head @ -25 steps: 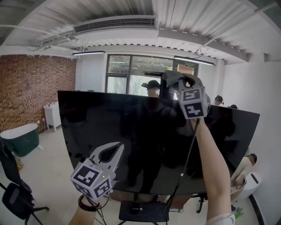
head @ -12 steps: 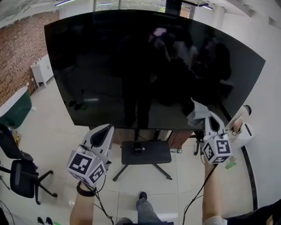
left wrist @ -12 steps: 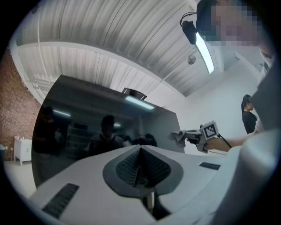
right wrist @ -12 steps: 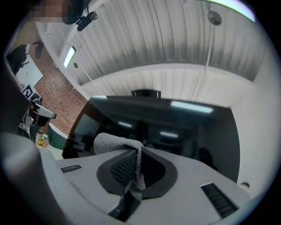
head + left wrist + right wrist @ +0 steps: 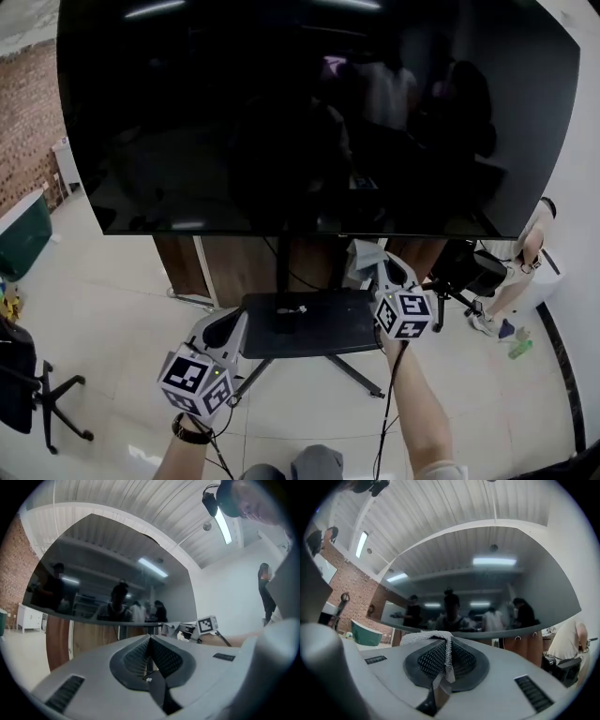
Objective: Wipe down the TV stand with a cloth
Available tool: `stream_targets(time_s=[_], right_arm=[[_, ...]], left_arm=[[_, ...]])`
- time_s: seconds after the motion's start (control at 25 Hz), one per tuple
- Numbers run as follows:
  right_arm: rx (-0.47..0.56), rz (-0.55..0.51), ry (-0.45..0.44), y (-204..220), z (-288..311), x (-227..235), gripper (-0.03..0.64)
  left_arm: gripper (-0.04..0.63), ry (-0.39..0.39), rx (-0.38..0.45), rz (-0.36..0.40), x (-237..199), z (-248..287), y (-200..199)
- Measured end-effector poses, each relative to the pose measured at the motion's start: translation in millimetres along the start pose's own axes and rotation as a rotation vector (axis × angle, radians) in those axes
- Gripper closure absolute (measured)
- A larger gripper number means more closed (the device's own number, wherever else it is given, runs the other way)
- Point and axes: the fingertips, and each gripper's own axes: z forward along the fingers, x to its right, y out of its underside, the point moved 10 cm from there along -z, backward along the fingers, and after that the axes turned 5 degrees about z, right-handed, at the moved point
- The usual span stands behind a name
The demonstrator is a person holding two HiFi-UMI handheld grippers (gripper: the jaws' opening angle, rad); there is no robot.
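The right tool [image 5: 387, 270] was clamped shut on the cloth [image 5: 366, 255], at the 2 o'clock corner of the stand [image 5: 323, 328], below the TV [image 5: 309, 112]. The left tool [image 5: 225, 326], jaws together and empty, hung at the stand's 8 o'clock.

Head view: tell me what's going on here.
A person stands before a big dark TV on its stand, a gripper in each hand. The right gripper is shut on a pale cloth, held by the right end of the stand's black shelf; whether the cloth touches it is unclear. The left gripper is shut and empty, low by the shelf's left end.
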Motion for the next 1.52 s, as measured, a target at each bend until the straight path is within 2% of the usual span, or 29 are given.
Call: stream_targets(time_s=[0.16,0.24,0.4,0.48,0.56,0.64,0.76,0.84,0.92,1.0,1.12,1.36,1.4,1.52], right_arm=[[0.004,-0.076,0.050,74.1,73.9,40.4,0.614],[-0.063,-0.114,0.063,121.6,98.6,50.1,0.614],[-0.278,-0.197,0.053,218.9,114.9,54.0,0.612],[-0.355,-0.215,0.018,258.4,107.1,48.5,0.612],[-0.369,-0.196,-0.045,280.6,100.8,35.4,0.612],[-0.290,-0.161,-0.126,275.7,98.3,13.5,0.612],[-0.111,-0.129,-0.239,228.0,110.7,-32.6,0.612],[-0.021,-0.113,-0.288,193.1,129.6,-63.5,0.614],[0.026,-0.107,-0.303,171.0,151.1,-84.6,0.614],[0.033,-0.095,-0.294,164.9,171.4,-96.2,0.614],[-0.018,-0.094,-0.271,180.2,188.4,-100.0,0.612],[-0.236,-0.139,-0.224,253.6,175.4,-80.3,0.612],[-0.242,-0.148,-0.215,258.2,165.7,-72.9,0.612],[-0.163,-0.184,-0.189,246.9,107.4,-49.1,0.612]], left_arm=[[0.566,0.009,0.023,0.013,7.5,31.7,88.4],[0.566,0.009,0.029,0.029,9.0,31.4,125.4],[0.566,-0.018,0.018,0.055,3.0,17.0,178.8],[0.566,-0.038,0.019,0.054,-2.3,9.4,198.6],[0.566,-0.056,0.034,0.052,-8.6,3.3,212.5],[0.566,-0.065,0.048,0.051,-13.7,-1.6,223.1],[0.566,-0.086,0.052,0.049,-21.8,-4.2,236.3],[0.566,-0.112,0.039,0.063,-28.3,-1.7,241.9],[0.566,-0.132,0.022,0.077,-30.5,2.4,246.0],[0.566,-0.144,0.014,0.079,-31.2,5.3,249.6],[0.566,-0.157,0.006,0.077,-34.8,7.7,255.2],[0.566,-0.174,0.000,0.058,-41.7,-1.4,257.3],[0.566,-0.171,-0.002,0.056,-41.1,-2.4,258.3],[0.566,-0.153,0.001,0.041,-37.7,-3.4,264.2]])
